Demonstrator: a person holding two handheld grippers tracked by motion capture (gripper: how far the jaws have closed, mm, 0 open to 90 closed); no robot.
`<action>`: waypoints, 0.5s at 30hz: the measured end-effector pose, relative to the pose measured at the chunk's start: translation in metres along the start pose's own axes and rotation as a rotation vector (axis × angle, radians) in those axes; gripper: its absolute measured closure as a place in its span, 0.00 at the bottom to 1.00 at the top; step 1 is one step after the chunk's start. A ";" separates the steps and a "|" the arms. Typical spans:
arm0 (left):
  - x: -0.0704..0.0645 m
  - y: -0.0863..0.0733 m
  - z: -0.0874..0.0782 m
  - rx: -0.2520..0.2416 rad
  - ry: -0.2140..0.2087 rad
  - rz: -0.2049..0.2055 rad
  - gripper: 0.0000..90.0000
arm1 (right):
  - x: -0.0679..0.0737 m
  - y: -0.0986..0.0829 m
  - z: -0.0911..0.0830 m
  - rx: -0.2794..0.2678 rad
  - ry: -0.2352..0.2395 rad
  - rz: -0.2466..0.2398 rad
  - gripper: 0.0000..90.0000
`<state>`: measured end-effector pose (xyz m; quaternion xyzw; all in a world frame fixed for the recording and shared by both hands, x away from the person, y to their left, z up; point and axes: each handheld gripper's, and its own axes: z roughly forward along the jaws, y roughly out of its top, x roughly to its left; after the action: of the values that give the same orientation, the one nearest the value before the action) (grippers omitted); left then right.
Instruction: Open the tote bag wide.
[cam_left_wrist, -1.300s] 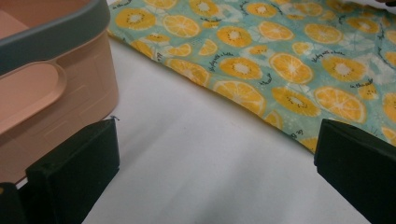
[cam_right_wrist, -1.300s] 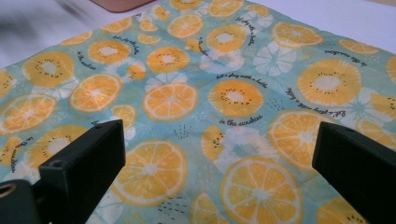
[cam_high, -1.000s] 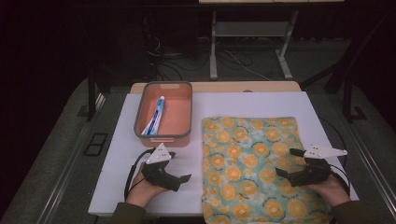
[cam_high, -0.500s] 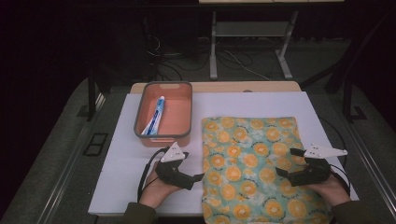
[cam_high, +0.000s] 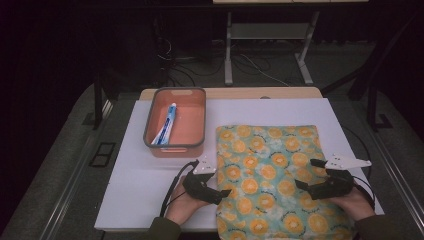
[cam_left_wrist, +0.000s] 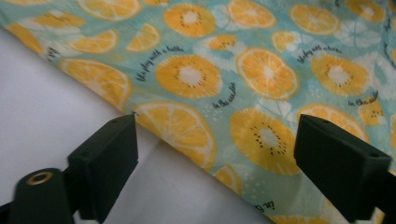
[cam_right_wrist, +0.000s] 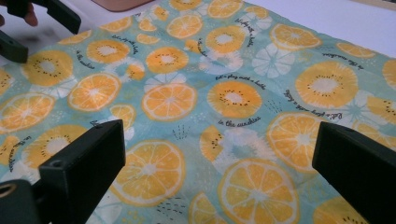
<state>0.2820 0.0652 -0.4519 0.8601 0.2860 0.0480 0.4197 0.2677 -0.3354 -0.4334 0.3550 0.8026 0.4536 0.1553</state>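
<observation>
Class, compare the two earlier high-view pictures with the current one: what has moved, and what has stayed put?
The left gripper has moved rightward to the near left edge of the orange-slice patterned cloth, jaws open astride that edge, nothing gripped. The right gripper stays open over the cloth; the orange plastic bin with its toothpaste tube is unchanged.

From my seat, bare white tabletop (cam_high: 150, 195) lies open at nine o'clock of the left gripper (cam_high: 224, 192). The orange bin (cam_high: 176, 125) with its toothpaste tube (cam_high: 166, 123) blocks eleven o'clock. The citrus-print cloth (cam_high: 272, 170) covers everything toward three o'clock.
</observation>
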 end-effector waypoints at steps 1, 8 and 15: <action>-0.001 0.000 0.002 0.009 -0.005 0.005 0.16 | 0.000 0.000 0.000 0.001 0.000 -0.001 0.03; -0.005 -0.002 0.003 0.023 0.049 0.068 0.42 | 0.000 0.000 0.000 0.001 -0.002 0.000 0.03; -0.007 -0.001 0.003 0.020 0.055 0.106 0.91 | 0.000 0.000 0.000 0.000 0.000 0.001 0.03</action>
<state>0.2765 0.0595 -0.4538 0.8764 0.2520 0.0909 0.4002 0.2678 -0.3354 -0.4334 0.3554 0.8025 0.4534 0.1552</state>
